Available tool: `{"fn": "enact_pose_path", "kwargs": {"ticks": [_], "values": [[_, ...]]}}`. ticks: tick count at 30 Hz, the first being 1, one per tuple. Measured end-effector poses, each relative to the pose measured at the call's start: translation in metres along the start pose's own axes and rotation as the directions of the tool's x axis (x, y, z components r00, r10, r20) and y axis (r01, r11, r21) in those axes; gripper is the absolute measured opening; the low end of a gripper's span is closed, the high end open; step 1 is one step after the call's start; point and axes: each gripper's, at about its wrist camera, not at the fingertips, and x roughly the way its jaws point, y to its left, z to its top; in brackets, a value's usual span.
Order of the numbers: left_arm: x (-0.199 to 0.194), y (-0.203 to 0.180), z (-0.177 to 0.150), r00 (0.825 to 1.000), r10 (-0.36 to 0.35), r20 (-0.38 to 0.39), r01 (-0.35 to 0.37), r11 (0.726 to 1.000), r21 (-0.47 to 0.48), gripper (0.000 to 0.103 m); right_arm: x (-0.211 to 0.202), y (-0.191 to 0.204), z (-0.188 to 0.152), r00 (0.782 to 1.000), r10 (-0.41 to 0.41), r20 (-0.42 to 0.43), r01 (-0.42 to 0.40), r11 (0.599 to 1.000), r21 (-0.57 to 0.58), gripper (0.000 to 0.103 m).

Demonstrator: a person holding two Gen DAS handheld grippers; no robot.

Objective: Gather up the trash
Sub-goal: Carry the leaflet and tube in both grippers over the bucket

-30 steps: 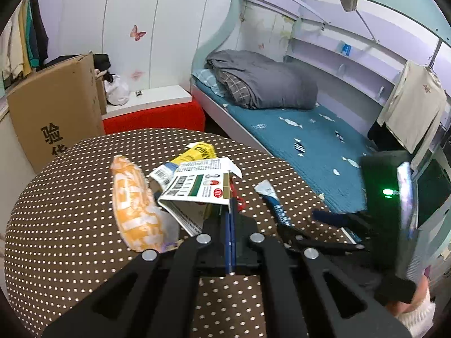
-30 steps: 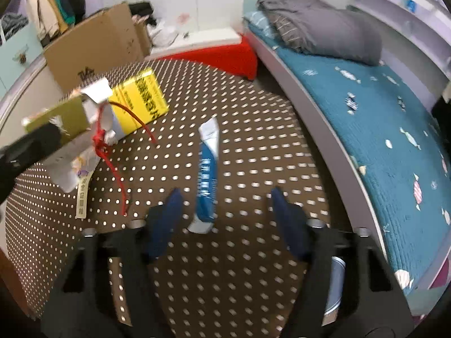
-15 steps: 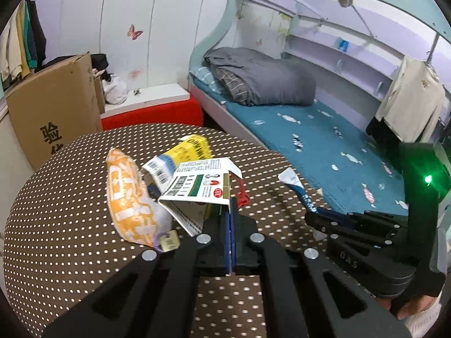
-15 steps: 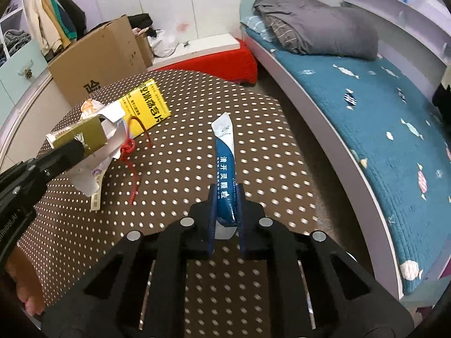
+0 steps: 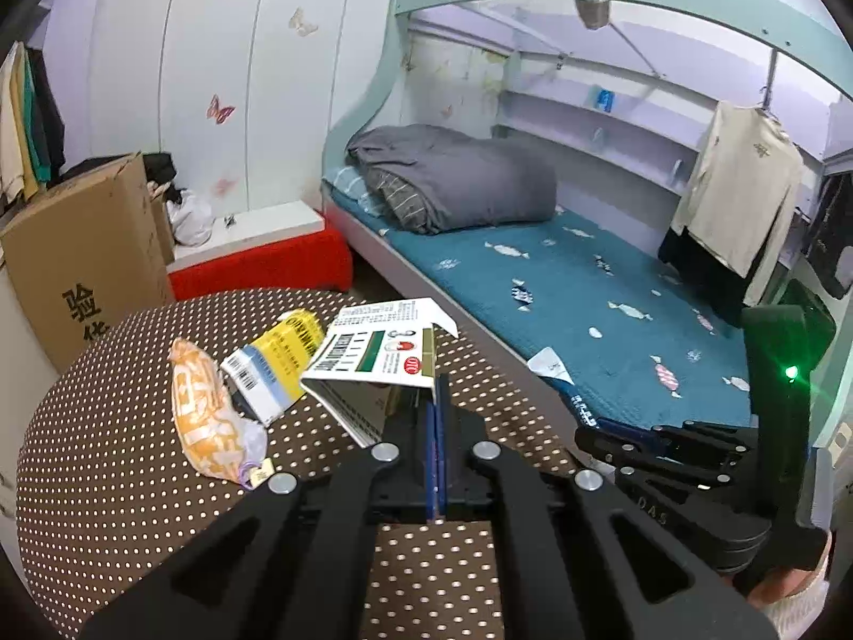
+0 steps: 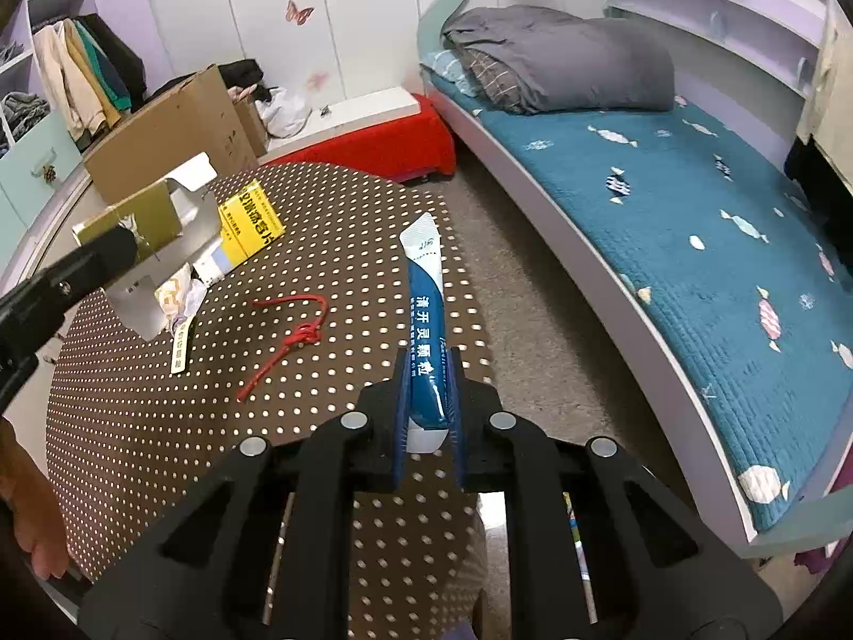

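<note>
My left gripper [image 5: 434, 400] is shut on an opened white and green medicine box [image 5: 381, 354] and holds it above the brown dotted round table [image 5: 106, 480]. The box also shows in the right wrist view [image 6: 144, 224]. My right gripper [image 6: 429, 373] is shut on a blue and white sachet [image 6: 426, 320], lifted over the table's right edge. On the table lie an orange wrapper [image 5: 205, 416], a yellow box [image 5: 277, 357] and a red string [image 6: 290, 338].
A cardboard carton [image 5: 80, 261] stands behind the table on the left. A red bench [image 5: 266, 266] is beyond it. A bed with a blue mattress [image 6: 693, 245] and grey blanket runs along the right. A paper tag [image 6: 181, 346] lies by the wrapper.
My right gripper shut on the sachet and lifted it off the table. My left gripper raised the medicine box higher. The red string dropped from the box onto the table.
</note>
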Motion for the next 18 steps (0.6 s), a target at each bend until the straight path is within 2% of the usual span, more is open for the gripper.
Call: {"fn": "enact_pose_path", "kwargs": {"ticks": [9,18], "values": [[-0.008,-0.053,-0.001,0.998,-0.062,0.015,0.06,0.995,0.08,0.001,-0.038,-0.032,-0.012,0.998,-0.017,0.053,0.015,0.999,0.046,0.013],[0.005,-0.111,-0.01,0.989,-0.144,-0.017,0.145,0.978,0.148,0.001,-0.067,-0.075,-0.03,0.994,-0.078,0.08,0.068,0.99,0.123,0.013]]}}
